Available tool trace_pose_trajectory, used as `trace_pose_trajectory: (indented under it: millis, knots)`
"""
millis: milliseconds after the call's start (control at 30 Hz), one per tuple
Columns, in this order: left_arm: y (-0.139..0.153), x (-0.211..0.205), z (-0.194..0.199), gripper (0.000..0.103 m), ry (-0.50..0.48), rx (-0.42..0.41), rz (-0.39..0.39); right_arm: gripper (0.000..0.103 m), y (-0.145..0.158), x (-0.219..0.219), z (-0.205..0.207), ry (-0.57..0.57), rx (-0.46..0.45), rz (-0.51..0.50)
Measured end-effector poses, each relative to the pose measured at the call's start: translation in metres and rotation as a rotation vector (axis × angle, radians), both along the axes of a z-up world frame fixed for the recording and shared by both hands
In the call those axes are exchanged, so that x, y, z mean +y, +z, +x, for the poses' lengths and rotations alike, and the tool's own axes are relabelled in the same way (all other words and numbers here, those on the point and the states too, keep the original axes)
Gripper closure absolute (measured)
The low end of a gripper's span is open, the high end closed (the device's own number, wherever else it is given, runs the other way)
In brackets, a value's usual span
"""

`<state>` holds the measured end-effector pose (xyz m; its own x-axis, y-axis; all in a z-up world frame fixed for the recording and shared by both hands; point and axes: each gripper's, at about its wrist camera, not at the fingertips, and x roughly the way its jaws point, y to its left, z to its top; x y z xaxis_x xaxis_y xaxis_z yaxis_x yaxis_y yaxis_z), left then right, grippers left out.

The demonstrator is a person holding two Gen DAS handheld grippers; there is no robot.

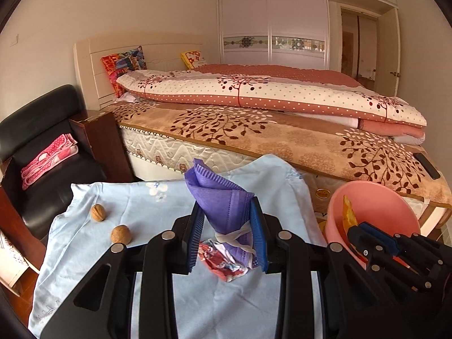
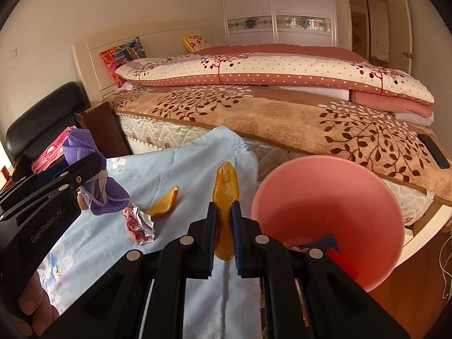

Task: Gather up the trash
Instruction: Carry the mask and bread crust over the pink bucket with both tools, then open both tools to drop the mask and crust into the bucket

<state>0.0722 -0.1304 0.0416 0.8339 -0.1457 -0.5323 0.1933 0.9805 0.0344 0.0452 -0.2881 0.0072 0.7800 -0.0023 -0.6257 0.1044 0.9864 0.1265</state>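
Left wrist view: left gripper (image 1: pixel 227 234) tilts downward, jaws clamping purple mask (image 1: pixel 223 197).

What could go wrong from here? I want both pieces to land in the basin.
1. The orange peel is pinched low in the right hand-held gripper; it may tilt and miss the pink basin.
2. The purple face mask in the left hand-held gripper trails a loose strap that might snag.
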Motion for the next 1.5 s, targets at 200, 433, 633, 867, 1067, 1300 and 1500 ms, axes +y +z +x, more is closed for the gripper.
trace_pose_trajectory:
  millis: [200,433,633,867,1067,1300,1500]
  knots:
    - [0.001,-0.034,-0.001,0.071,-0.1,-0.001,-0.011,0.093,0.0,-0.036,-0.008,-0.091,0.006,0.005]
    - [-0.003,-0.067,-0.003,0.071,-0.249,0.038,-0.072,0.093,-0.01,-0.075,-0.017,-0.19,0.036,0.011]
    - [-0.011,-0.093,-0.001,0.071,-0.377,0.12,-0.13,0.092,-0.024,-0.096,-0.022,-0.24,0.066,0.025]
    - [-0.025,-0.116,0.003,0.071,-0.463,0.197,-0.134,0.092,-0.031,-0.112,-0.022,-0.272,0.078,0.042]
    - [-0.035,-0.128,0.011,0.071,-0.483,0.252,-0.133,0.09,-0.037,-0.12,-0.021,-0.295,0.09,0.053]
    - [-0.045,-0.139,0.019,0.066,-0.508,0.297,-0.109,0.085,-0.042,-0.126,-0.02,-0.308,0.103,0.053]
    - [-0.047,-0.139,0.022,0.059,-0.51,0.318,-0.116,0.066,-0.043,-0.129,-0.021,-0.32,0.103,0.046]
